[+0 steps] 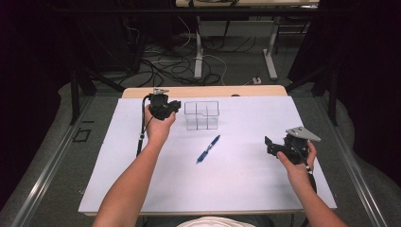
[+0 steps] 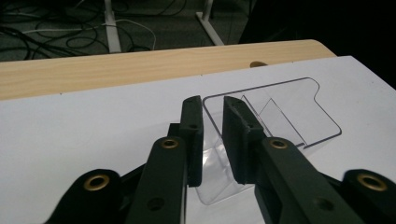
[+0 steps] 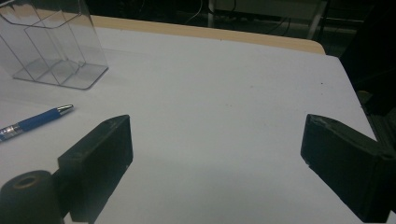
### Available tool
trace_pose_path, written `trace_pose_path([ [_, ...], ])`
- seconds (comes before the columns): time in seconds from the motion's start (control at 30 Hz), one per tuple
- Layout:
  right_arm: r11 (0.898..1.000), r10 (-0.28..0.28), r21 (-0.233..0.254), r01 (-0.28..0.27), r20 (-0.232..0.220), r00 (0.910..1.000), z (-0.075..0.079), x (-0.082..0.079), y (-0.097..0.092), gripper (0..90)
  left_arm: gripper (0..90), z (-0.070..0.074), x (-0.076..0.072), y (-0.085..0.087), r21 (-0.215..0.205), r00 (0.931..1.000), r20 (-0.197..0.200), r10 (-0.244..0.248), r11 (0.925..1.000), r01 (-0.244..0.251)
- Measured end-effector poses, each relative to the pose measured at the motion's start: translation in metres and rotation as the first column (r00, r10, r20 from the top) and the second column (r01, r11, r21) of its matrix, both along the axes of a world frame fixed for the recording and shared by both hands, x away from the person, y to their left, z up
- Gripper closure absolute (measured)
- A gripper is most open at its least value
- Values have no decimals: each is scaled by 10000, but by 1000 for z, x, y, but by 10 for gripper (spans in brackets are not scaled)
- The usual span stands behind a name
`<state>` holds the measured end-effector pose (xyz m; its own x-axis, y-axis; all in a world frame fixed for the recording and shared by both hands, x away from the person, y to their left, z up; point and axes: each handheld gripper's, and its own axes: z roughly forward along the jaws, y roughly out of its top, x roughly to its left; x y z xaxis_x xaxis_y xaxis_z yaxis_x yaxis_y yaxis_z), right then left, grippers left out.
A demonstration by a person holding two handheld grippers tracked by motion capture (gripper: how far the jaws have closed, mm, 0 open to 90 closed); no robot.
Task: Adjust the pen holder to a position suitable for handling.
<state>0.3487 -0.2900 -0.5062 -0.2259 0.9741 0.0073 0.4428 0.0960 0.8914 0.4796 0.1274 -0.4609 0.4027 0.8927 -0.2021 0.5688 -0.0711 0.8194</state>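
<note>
No text, label, brand, number or sign can be read. The blue pen (image 3: 33,122) has some small marks near its grip, but they are too blurred to read.

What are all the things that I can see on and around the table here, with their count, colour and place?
clear organizer: one, transparent plastic with compartments, far middle of the table
pen: one, blue with a silver tip, lying on the mat in the middle, nearer than the organizer
mat: one, white, covering most of the table
table: one, light wood, its far edge bare
cables: several, black and white, on the floor beyond the table
left gripper: one, black, jaws close together at the organizer's left wall
right gripper: one, black, jaws wide apart over bare mat
</note>
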Motion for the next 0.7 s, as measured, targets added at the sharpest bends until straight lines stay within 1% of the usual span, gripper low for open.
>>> trace_pose_path([
  [0.07,9998,131,-165,-131,-15,9999,0,0,-1,54,830,-2,5,-4,-28,9999,-129,-14,10000,13],
  [0.13,9996,209,-212,-209,-10,9998,-1,0,-2,40,860,-6,11,-7,18,9998,-190,80,10000,-80],
  [0.17,9996,220,-192,-220,10,9998,-1,0,-2,33,872,-7,12,-7,-41,9996,-198,193,9998,-194],
  [0.23,9995,251,-180,-251,-4,9997,-1,0,-2,14,891,-10,15,-6,1,9988,-312,377,9993,-377],
  [0.27,9994,283,-180,-284,-19,9996,-1,0,-2,6,897,-10,15,-6,1,9988,-312,377,9993,-377],
  [0.3,9994,300,-159,-300,-35,9995,-1,0,-2,0,898,-15,18,-4,5,9975,-506,502,9987,-503],
  [0.33,9994,336,-126,-337,-76,9994,-2,0,-1,0,899,-15,18,-4,5,9975,-506,502,9987,-503],
  [0.37,9991,375,-202,-376,-61,9993,-2,1,-2,0,900,-20,22,-2,86,9958,-756,526,9986,-521],
  [0.43,9993,302,-205,-303,-46,9995,-3,1,-1,0,900,-25,26,0,135,9935,-992,563,9984,-552],
  [0.5,9989,365,-278,-367,-90,9993,-3,1,-1,0,900,-29,29,0,34,9918,-1124,604,9982,-604],
  [0.53,9989,375,-282,-377,-95,9993,-3,1,0,0,900,-29,29,0,34,9918,-1124,604,9982,-604],
  [0.6,9991,345,-233,-350,-209,9992,-3,1,0,0,900,-35,34,0,-181,9896,-1353,483,9985,-512],
  [0.67,9989,366,-298,-372,-196,9991,-5,2,0,0,900,-37,35,-1,-141,9899,-1335,485,9986,-508],
  [0.7,9988,367,-329,-374,-217,9991,-5,2,-1,0,900,-40,37,-2,-222,9891,-1389,492,9984,-528],
])
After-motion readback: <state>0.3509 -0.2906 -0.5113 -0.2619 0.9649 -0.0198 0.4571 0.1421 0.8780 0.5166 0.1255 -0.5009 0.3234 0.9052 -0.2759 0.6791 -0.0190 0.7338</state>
